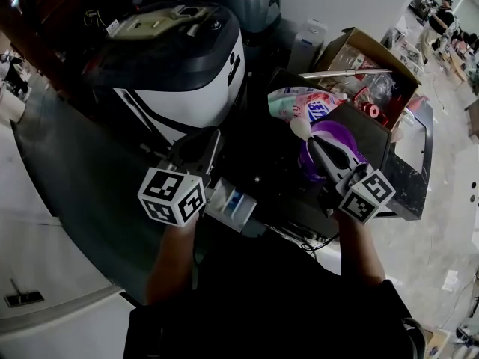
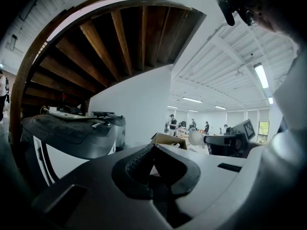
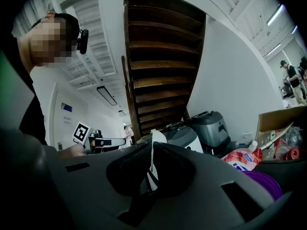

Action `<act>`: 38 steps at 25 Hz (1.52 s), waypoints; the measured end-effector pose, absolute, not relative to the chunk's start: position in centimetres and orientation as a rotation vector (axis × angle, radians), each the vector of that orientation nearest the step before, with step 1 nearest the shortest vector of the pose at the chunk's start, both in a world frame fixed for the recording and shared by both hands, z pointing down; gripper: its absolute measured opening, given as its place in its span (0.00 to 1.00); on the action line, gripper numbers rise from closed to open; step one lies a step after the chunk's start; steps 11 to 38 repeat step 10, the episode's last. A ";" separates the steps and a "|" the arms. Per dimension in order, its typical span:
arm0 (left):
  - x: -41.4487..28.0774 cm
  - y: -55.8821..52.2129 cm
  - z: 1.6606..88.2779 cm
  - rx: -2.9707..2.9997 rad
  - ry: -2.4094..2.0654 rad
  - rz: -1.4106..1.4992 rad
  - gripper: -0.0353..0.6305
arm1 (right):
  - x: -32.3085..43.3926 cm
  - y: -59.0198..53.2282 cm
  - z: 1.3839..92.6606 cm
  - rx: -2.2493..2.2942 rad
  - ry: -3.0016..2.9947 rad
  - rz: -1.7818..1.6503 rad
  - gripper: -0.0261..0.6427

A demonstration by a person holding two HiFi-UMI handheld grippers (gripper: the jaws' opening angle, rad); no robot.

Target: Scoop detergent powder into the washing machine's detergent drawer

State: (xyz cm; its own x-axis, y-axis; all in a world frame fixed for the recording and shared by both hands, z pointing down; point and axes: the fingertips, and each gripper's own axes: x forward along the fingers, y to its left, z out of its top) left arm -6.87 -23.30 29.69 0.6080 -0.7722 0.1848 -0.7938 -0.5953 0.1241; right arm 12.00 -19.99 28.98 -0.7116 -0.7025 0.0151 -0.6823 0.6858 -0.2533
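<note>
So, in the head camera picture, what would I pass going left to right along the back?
washing machine → pink and green pouch → open cardboard box → person standing far off

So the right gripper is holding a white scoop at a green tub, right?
Not quite. The tub is purple, not green, as the head view shows. The rest stands: the right gripper is shut on the white scoop at that tub.
</note>
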 end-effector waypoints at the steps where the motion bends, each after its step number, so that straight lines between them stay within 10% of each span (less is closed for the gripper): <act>1: -6.8 -23.3 29.7 2.640 -1.299 0.168 0.07 | 12.0 -20.0 28.9 -1.158 2.806 -0.369 0.07; 38: -6.4 -22.8 29.9 2.646 -1.294 0.177 0.07 | 12.2 -19.7 29.1 -1.154 2.805 -0.365 0.07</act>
